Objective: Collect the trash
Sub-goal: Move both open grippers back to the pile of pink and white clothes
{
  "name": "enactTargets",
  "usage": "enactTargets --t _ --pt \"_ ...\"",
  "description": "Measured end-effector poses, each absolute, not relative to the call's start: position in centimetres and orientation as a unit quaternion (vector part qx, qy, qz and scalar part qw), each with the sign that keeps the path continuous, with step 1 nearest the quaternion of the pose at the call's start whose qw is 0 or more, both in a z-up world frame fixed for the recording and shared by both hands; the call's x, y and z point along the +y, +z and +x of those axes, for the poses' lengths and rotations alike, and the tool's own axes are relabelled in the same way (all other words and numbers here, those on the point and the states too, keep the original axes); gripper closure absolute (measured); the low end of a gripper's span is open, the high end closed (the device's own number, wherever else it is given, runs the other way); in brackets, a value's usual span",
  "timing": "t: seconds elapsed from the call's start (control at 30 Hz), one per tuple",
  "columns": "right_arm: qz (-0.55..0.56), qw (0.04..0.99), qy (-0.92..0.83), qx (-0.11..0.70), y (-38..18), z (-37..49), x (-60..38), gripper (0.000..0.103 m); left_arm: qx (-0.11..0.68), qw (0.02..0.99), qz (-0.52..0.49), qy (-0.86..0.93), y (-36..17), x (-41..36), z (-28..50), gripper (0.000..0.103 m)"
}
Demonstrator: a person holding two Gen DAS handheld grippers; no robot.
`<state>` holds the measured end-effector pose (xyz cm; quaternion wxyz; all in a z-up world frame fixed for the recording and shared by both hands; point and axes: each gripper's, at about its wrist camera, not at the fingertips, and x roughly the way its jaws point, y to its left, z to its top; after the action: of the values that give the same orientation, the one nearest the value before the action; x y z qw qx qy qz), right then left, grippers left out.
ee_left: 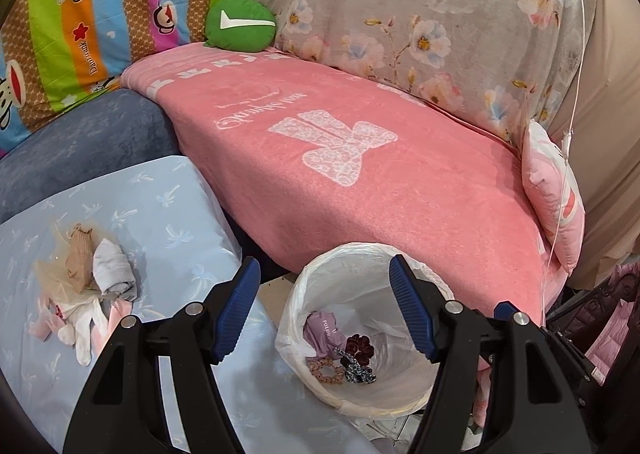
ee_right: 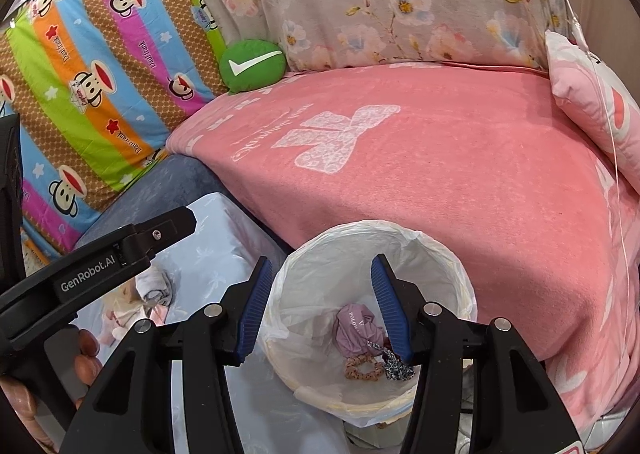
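Both claws, left claw [ee_left: 322, 308] and right claw [ee_right: 318, 308], gape wide, empty, over lined bin [ee_left: 304, 286]; scrap pile [ee_left: 86, 282] waits far left on surface [ee_left: 168, 210]

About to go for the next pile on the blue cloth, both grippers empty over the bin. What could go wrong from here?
1. The pile is several loose, tangled soft pieces; one pinch by the left gripper may lift only part and drop the rest.
2. The trash bin is light, lined with a loose bag; the right gripper hangs at its rim and could snag or tip it.
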<state>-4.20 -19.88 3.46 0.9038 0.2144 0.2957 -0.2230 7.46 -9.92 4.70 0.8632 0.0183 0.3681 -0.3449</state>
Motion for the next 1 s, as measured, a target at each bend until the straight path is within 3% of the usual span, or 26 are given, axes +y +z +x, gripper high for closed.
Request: enactTargets --t 0.2,0.37,1.0 --pt "0.202 0.908 -0.208 0.303 3.4 -2.8 -17.9 0.050 0.377 0.867 0.005 -0.325 4.1 -7.7 8.5 0.039" --pt "0.191 0.911 -0.189 0.314 3.1 -1.1 -15.8 0.048 0.385 0.875 -0.010 -0.294 3.2 -4.8 9.6 0.030" --pt "0.141 0.914 -0.095 0.369 0.0 7.2 -4.8 0.048 0.437 0.886 -0.067 -0.143 -2.4 10.1 15.2 0.029"
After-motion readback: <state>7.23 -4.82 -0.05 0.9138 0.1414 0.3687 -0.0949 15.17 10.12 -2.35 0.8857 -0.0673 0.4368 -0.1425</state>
